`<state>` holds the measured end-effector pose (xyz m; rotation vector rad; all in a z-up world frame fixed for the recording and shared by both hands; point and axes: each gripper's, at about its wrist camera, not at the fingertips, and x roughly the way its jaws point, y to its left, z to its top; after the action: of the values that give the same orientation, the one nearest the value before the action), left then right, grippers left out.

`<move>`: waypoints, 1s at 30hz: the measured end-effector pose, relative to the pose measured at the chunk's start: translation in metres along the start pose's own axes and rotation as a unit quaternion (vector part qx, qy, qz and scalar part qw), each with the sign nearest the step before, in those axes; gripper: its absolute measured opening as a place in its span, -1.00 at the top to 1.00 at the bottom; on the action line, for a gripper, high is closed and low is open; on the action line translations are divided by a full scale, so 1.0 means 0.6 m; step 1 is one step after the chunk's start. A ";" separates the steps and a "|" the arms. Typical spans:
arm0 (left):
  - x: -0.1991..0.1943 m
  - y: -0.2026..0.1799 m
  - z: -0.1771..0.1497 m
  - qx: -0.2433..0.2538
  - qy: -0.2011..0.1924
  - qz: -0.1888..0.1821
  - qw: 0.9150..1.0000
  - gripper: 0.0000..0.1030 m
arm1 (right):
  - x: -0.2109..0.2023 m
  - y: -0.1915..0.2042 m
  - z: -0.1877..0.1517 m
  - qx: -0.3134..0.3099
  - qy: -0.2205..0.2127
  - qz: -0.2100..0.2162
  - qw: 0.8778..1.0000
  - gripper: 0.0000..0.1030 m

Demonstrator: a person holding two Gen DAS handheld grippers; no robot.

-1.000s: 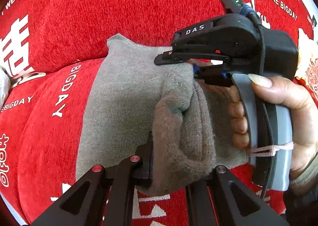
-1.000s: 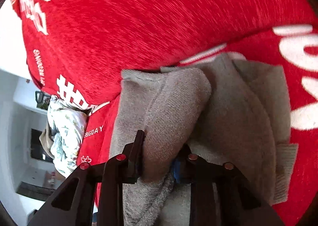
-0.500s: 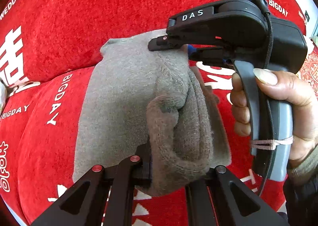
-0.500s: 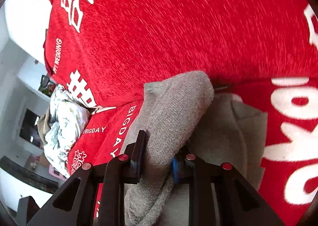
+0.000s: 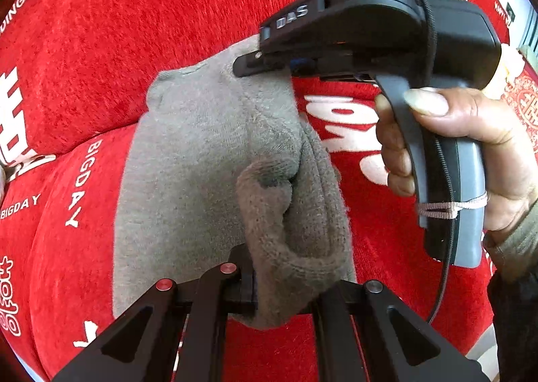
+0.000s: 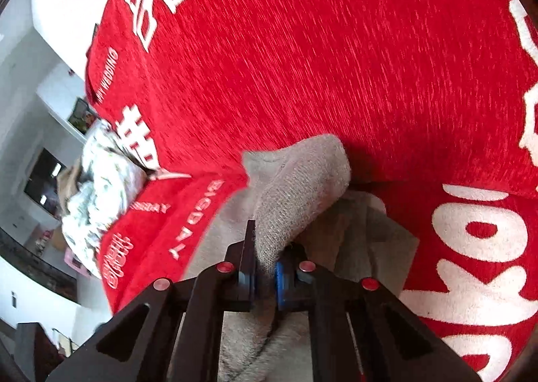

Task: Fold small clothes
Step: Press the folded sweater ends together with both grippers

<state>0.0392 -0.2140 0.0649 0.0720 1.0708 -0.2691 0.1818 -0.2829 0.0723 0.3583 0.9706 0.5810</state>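
On the red printed cover (image 5: 208, 5), the grey knit garment (image 5: 188, 166) runs lengthwise from 6 towards 12 o'clock in the left wrist view. Mid-fold, I judge: the left gripper (image 5: 285, 294) clamps its bunched near edge, and the right gripper (image 6: 265, 277), jaws just narrowed, pinches the far end. Next: carry both edges across together, keeping them aligned.

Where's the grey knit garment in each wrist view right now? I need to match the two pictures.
Left wrist: grey knit garment centre, running down into the left claw.
Right wrist: lower centre, pinched in the right claw.
Shared landmark: white BIGDAY lettering on the red cover, just left of it.
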 end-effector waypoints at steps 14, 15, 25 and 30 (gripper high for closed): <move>0.008 -0.036 0.013 0.022 -0.003 -0.006 1.000 0.84 | -0.008 -0.062 -0.018 0.049 -0.020 0.013 0.999 0.83; 0.012 -0.039 0.013 0.023 -0.002 -0.005 1.000 0.84 | -0.008 -0.058 -0.015 0.045 -0.021 0.010 0.999 0.83; 0.081 -0.065 -0.005 0.051 0.024 0.032 0.998 0.84 | 0.041 -0.124 -0.055 0.101 -0.001 -0.009 0.995 0.83; 0.084 -0.064 -0.005 0.048 0.024 0.032 0.998 0.84 | 0.046 -0.117 -0.054 0.099 0.000 -0.021 0.995 0.83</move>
<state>0.0496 -0.2595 0.0224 0.1993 1.1006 -0.2625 0.1871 -0.3209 -0.0002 0.5130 1.0358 0.4474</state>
